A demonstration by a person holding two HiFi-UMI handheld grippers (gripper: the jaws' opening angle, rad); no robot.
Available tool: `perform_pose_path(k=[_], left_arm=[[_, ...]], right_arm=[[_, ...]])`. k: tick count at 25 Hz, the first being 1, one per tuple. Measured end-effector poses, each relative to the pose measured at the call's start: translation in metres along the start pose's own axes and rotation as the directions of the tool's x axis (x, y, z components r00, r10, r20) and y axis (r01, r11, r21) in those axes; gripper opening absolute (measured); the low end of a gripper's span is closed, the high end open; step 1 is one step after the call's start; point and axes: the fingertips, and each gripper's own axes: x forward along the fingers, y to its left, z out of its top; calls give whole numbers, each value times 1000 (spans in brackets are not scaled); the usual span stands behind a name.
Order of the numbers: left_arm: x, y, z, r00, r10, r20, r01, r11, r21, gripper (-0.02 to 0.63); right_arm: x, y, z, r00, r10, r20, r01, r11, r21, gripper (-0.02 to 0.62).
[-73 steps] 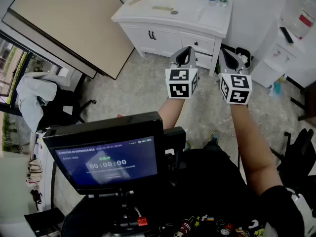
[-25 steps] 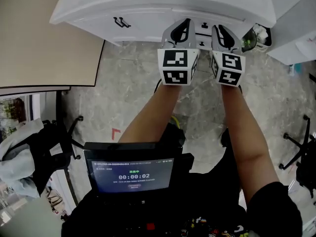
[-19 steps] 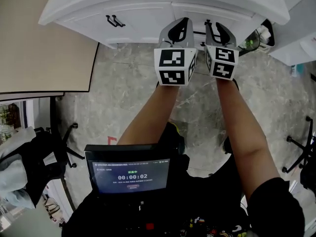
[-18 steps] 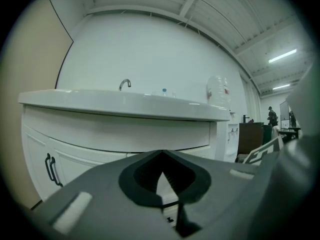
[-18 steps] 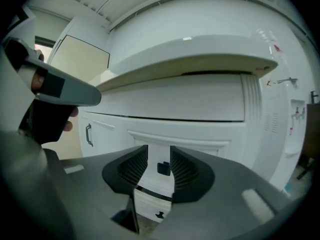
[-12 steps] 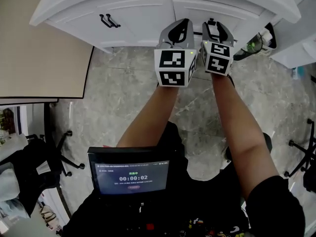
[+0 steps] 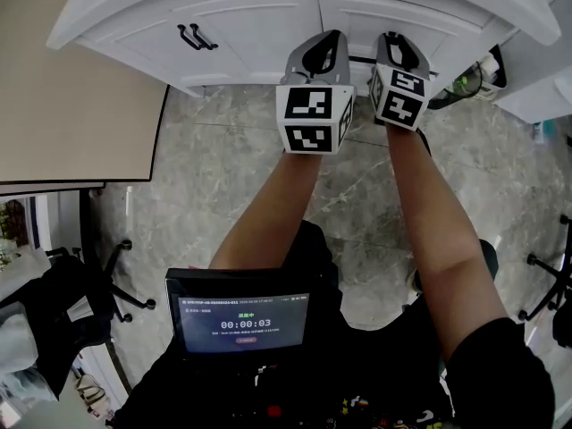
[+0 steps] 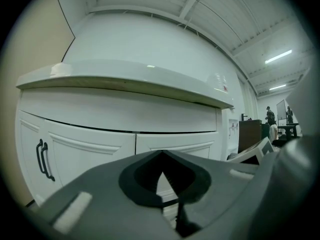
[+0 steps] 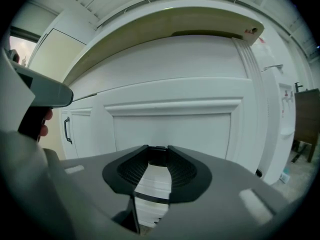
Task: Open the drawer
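A white cabinet (image 7: 259,16) fills the top of the head view. Its right part carries the drawer front (image 7: 375,12), a plain panel (image 9: 172,129) in the right gripper view. My right gripper (image 7: 396,47) is up against that front. Its jaws stand a narrow gap apart, and a dark drawer handle (image 9: 157,155) fills the gap at the tips. A second black bar handle (image 7: 357,59) shows between the two grippers, lower down. My left gripper (image 7: 323,52) hangs just left of it, off the cabinet, with its tips (image 8: 161,156) meeting on nothing.
Two black door handles (image 7: 195,36) sit on the cabinet's left doors. A beige board (image 7: 63,88) lies at left and a bin (image 7: 474,74) at right. A monitor (image 7: 241,315) sits at my chest, above a marbled floor (image 7: 232,168). People (image 8: 270,115) stand far off.
I have come right up to the cabinet from across the room. In the last half second the right gripper has pushed forward onto the drawer front; the left has barely moved.
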Motion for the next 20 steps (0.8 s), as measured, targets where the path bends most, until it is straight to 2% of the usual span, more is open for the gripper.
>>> perform_pose_path(k=[9,20], left_arm=[[-5,-7,7,1000,-20,4,20,1000,6,0],[-29,-25,7,999,-27,-30,27,1000,-7,0]], right_arm=[[-6,0,-1,999,13,-36,-13,1000,3,141],[-60,12,-14,996,48,-71,-47,999,6,141]])
